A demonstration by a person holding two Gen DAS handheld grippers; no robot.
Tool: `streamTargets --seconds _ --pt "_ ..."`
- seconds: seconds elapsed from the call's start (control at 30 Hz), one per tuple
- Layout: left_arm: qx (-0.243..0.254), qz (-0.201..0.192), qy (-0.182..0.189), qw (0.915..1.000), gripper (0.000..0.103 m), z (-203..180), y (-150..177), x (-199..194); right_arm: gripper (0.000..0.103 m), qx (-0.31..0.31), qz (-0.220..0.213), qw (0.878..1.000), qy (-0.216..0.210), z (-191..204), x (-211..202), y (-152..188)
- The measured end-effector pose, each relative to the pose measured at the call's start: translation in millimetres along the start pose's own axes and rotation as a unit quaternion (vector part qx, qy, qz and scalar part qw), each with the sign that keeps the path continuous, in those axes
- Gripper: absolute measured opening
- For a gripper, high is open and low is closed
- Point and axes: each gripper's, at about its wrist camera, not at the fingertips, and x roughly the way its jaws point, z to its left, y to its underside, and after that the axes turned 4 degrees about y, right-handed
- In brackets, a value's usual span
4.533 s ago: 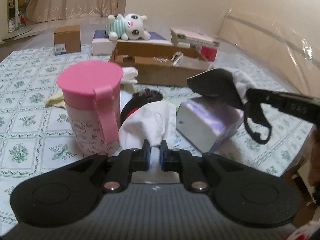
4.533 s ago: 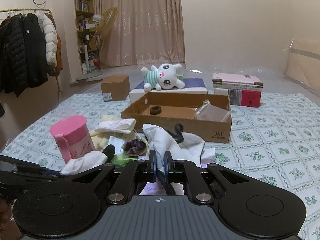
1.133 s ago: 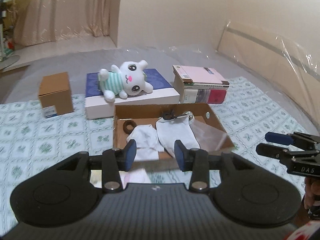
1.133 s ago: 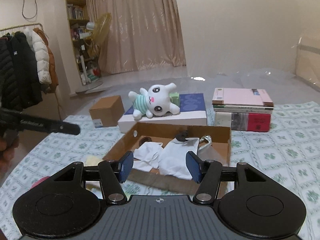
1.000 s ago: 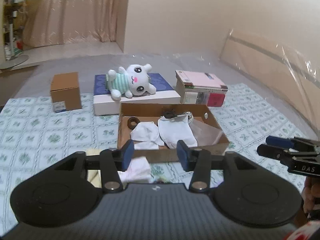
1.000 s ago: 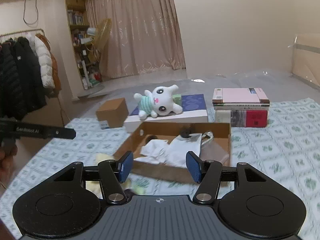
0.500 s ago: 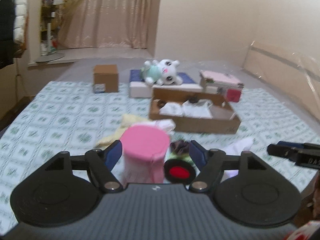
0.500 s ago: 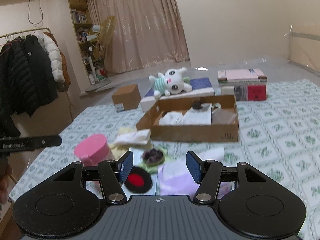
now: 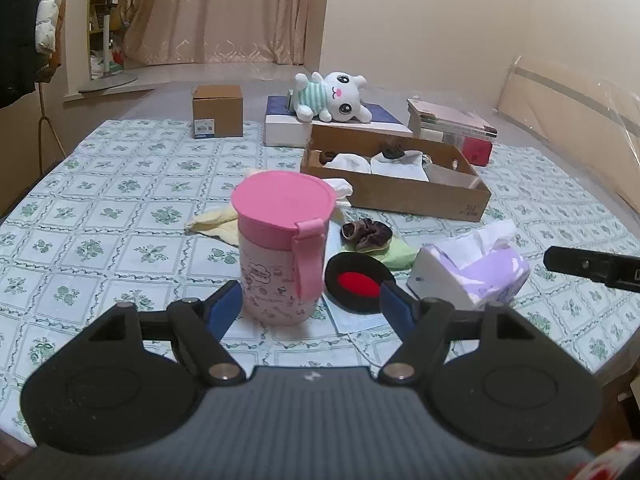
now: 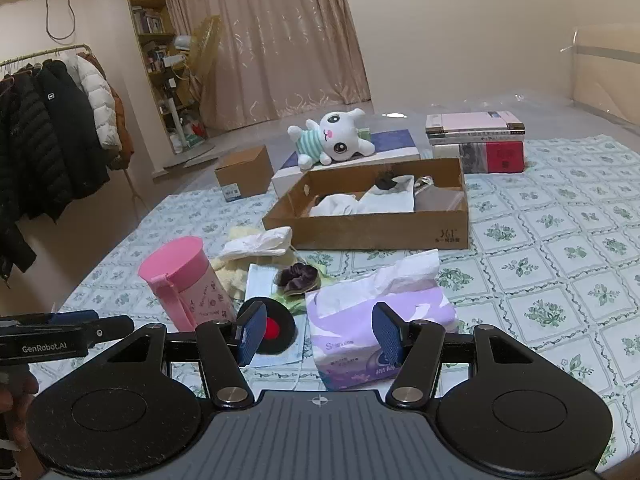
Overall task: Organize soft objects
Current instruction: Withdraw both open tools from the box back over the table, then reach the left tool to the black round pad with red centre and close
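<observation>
Left claw (image 9: 310, 306): jaws just opened wider, nothing gripped; aimed at pink cup (image 9: 283, 248), near counter (image 9: 100, 216) front edge.
Right claw (image 10: 318, 338): spread, empty, over tissue pack (image 10: 380, 320).
Cardboard box (image 10: 380, 232): white cloths (image 10: 360, 202) collected inside, mid-counter.
Scrunchie (image 10: 298, 276): loose, uncollected.

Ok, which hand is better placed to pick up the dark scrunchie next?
Probably the left. Its fingers are open and empty, with the scrunchie just ahead, right of the pink cup. The right gripper, also open, has the tissue pack between it and the scrunchie.
</observation>
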Motion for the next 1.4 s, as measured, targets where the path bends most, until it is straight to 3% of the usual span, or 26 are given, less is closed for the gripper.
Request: streamTargets --seconds 0.43,0.83,1.1,1.4 --pt "0.033 0.007 0.005 0.9994 0.077 -28.9 15.8 29.1 0.059 -0.011 0.005 1.0 0.007 -11.1 14.7 -2.5" --pt "0.04 0.015 0.001 0.9991 0.088 -53.5 28.1 73.3 0.059 -0.076 0.011 0.997 -0.006 -17.7 47.0 -20.5" --pt "0.012 0.03 -0.008 0.9994 0.094 -60.9 34.2 109.0 0.059 -0.126 0.022 0.992 -0.018 -22.4 79.9 -36.6" --pt "-0.047 0.028 -0.028 0.9981 0.094 -55.2 37.5 139.3 0.059 -0.16 0.034 0.986 -0.033 -23.6 115.4 -46.1"
